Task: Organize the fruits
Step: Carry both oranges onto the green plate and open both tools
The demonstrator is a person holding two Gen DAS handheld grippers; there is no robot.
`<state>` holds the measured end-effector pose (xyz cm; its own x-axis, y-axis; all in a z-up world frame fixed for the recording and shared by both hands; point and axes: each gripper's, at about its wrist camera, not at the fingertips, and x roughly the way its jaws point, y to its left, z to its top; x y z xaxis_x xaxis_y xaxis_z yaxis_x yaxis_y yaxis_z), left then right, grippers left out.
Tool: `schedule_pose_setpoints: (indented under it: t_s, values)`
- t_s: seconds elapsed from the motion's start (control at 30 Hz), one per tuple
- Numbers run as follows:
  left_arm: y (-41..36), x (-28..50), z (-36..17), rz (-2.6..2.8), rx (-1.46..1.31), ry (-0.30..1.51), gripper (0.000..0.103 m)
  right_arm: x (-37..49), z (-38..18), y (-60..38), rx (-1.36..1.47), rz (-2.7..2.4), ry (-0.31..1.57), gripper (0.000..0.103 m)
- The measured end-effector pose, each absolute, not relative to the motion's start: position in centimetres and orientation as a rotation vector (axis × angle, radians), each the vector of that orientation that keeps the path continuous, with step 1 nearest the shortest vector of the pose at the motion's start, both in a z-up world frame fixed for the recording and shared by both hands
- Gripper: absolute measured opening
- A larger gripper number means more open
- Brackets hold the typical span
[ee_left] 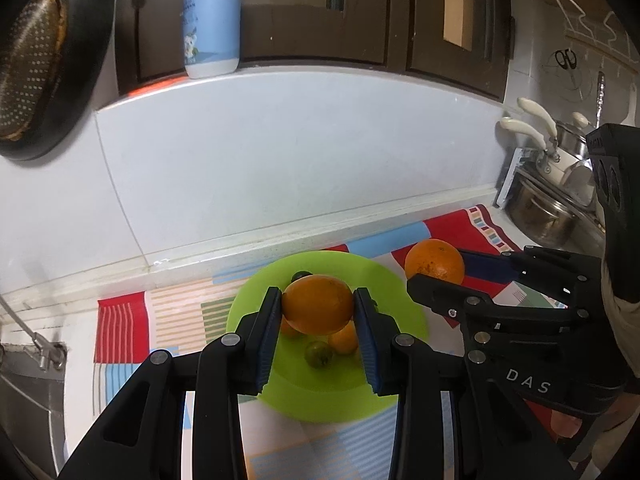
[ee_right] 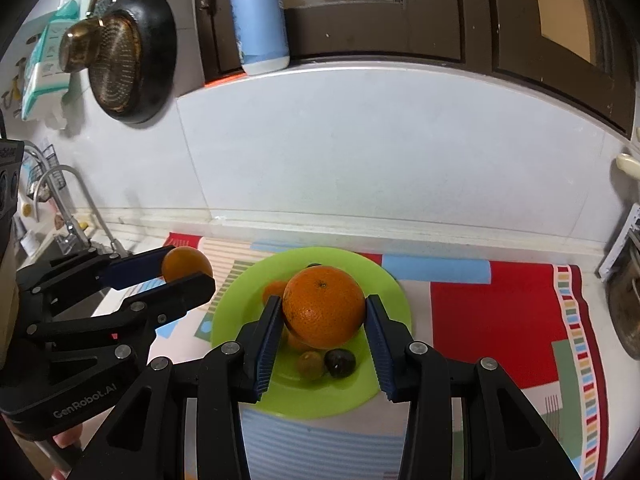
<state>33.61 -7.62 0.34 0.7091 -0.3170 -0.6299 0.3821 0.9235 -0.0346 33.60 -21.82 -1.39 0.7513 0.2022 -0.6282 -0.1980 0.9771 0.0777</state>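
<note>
Two oranges are off the counter, one in each gripper, above a green plate (ee_right: 384, 280) that sits on a patterned mat (ee_right: 492, 312) near the counter's back edge, by the white tiled wall (ee_right: 360, 152). The left gripper (ee_left: 316, 308) is clenched on a smooth orange (ee_left: 318, 304), its blue pads pressing both sides of the fruit. The right gripper (ee_right: 323, 312) grasps a larger, pitted orange (ee_right: 324, 306) in the same way. In the left wrist view the right gripper (ee_left: 436, 270) shows from the side with its orange (ee_left: 435, 261) over the mat's red patch, just beside the plate's right rim.

Still on the plate lie a small orange fruit (ee_left: 344, 338), a greenish fruit (ee_right: 310, 365) and a dark fruit (ee_right: 340, 363), the last two touching.

On the ledge above the wall stands a blue-and-white bottle (ee_right: 260, 20). A black pan (ee_right: 132, 56) hangs at the left, a tap (ee_right: 60, 196) below it, and steel pots (ee_left: 548, 212) stand at the counter's right end.
</note>
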Motion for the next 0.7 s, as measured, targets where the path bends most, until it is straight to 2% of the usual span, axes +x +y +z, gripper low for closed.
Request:
schedule_pose_setpoints:
  t_s: [0.7]
  values:
    - [-8.8,42.3,-5.5,-0.396,0.106,0.812,0.036,41.2,-6.4,-23.3,0.023,0.188,0.801,0.042]
